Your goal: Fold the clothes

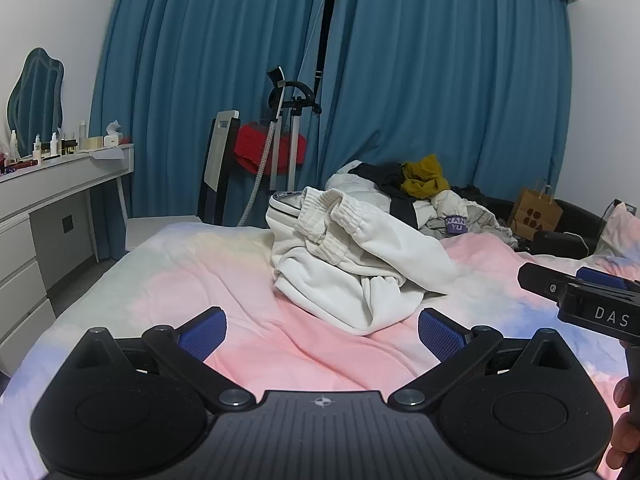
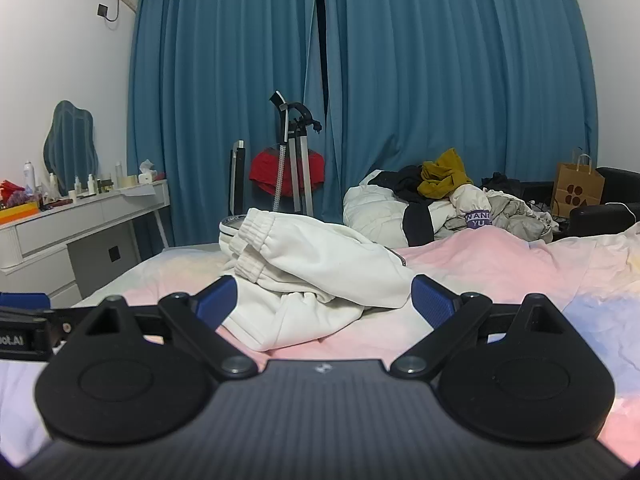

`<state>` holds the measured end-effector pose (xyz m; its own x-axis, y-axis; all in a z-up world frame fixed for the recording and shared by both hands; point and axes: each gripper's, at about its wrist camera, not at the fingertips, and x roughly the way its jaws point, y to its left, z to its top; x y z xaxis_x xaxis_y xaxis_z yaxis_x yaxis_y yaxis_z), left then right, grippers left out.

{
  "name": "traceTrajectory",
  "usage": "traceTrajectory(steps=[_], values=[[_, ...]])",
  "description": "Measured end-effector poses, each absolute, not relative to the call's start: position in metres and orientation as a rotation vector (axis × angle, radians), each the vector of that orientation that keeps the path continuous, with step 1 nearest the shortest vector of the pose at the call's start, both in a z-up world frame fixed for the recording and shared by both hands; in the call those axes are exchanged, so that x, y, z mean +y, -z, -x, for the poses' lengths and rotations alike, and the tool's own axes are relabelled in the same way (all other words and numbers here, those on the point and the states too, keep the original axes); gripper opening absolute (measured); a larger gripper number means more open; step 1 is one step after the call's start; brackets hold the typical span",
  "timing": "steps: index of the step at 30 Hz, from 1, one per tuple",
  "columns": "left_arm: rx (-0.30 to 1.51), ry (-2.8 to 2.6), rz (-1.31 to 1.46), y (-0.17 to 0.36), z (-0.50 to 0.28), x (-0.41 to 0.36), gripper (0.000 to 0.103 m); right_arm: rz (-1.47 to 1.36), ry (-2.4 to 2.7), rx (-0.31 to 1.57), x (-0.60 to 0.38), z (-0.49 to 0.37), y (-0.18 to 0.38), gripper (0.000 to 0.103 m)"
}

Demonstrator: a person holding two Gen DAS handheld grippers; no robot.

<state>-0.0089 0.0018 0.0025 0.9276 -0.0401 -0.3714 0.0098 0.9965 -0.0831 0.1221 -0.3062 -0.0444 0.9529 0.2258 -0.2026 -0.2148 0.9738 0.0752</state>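
A crumpled cream-white fleece garment with ribbed elastic cuffs [image 1: 352, 264] lies in a heap on the bed with its pink, pale-blue and cream quilted cover [image 1: 192, 280], at about 12 o'clock from both cameras and near the middle of the bed. The left gripper [image 1: 322, 334] hovers low over the cover just short of the heap's near edge; its jaws are spread wide, the blue ribbed pads [image 1: 208, 330] holding nothing. The right gripper [image 2: 324, 302] sits a little lower and closer to the cloth, its jaws likewise wide apart and empty, the garment showing between them; whether the pads touch the fabric cannot be told. In the left wrist view the right gripper's black body enters at 3 o'clock, with part of a hand [image 1: 626, 416] at the 4 o'clock edge.

Beyond the heap, at 1 o'clock, a pile of mixed clothes [image 1: 432, 196] rests on the far side of the bed, with a mustard-yellow piece on top. A brown paper bag with handles [image 1: 534, 214] stands at 2 o'clock. A white dressing worktop carrying bottles [image 1: 64, 176] runs along the wall at 9 to 10 o'clock, and teal-blue pleated curtains [image 1: 440, 80] fill the background. A black garment steamer on a stand [image 1: 286, 136] rises at 12 o'clock.
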Motion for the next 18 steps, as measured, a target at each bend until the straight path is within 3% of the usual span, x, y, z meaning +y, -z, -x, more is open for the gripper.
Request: traceTrajectory(steps=[18], values=[[0.394, 0.006, 0.070, 0.0037, 0.0036, 0.0021, 0.103, -0.063, -0.202, 0.199, -0.3090, -0.1208, 0.0453, 0.095]])
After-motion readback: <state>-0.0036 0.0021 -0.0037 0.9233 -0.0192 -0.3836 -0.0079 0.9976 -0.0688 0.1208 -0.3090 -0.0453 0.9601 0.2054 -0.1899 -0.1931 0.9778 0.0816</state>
